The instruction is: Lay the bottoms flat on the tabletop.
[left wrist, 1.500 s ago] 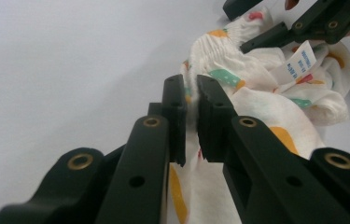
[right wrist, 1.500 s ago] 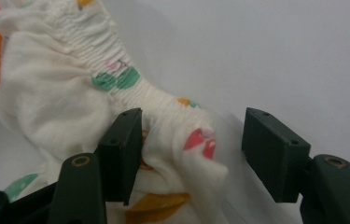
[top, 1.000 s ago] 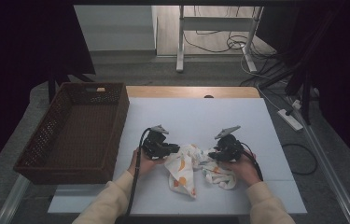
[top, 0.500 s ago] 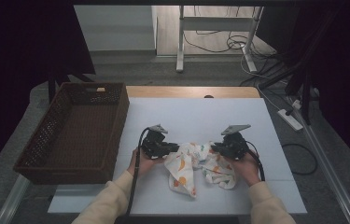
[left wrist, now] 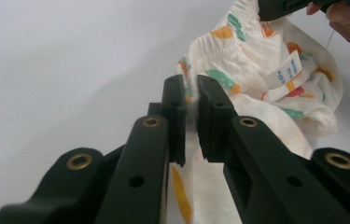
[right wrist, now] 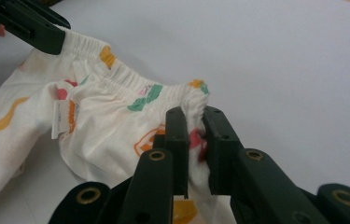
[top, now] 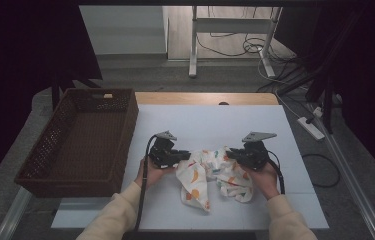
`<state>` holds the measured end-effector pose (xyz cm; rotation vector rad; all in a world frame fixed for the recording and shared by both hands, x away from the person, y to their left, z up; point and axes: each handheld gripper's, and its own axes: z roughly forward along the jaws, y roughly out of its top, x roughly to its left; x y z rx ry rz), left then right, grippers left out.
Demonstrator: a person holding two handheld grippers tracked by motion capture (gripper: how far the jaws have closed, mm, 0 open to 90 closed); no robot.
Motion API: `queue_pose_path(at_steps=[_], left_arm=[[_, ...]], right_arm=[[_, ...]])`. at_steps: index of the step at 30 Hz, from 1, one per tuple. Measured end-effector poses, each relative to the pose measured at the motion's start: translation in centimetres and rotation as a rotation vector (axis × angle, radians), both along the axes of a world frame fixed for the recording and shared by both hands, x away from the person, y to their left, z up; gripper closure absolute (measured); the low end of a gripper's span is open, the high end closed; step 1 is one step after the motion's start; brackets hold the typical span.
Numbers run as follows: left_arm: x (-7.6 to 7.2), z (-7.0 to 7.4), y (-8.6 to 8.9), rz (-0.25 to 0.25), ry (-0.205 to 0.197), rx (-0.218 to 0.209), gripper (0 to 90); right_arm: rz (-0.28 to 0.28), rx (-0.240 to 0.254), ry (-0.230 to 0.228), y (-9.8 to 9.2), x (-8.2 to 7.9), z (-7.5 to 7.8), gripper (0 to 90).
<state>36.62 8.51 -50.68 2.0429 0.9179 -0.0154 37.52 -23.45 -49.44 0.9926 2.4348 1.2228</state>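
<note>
Lying near the front edge of the worktop [top: 295, 130], the little patterned pants [top: 215, 175] sit between the left gripper [top: 177, 156] and the right gripper [top: 235, 154], beside a brown basket [top: 82, 140]. Left gripper view: jaws pinch the stretchy waistband [left wrist: 210, 44]. Right gripper view: jaws, just closing, now pinch the waistband's other end.

Dim room, grey floor [top: 140, 70], cables [top: 235, 47], white-topped table [top: 210, 120]
</note>
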Motion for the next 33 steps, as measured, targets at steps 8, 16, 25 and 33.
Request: queue_pose_path(at_steps=[8, 16, 25, 33], left_arm=[[-0.1, 0.7, 0.4, 0.010, -0.013, -0.028, 82.1], [-0.3, 1.4, 0.6, 0.013, -0.030, -0.047, 82.2], [-0.3, 1.7, 0.8, 0.019, -0.032, -0.064, 82.2], [-0.5, 2.5, 1.2, 0.021, -0.043, -0.094, 82.2]], right_arm=[[0.000, 0.052, -0.032, -0.1, -0.3, 0.6, 80.8], [0.000, 0.072, -0.054, 0.0, -0.6, 1.2, 80.8], [-0.004, 0.091, -0.067, 0.0, -0.7, 1.5, 80.8], [-0.003, 0.122, -0.082, 0.2, -0.9, 2.0, 80.8]])
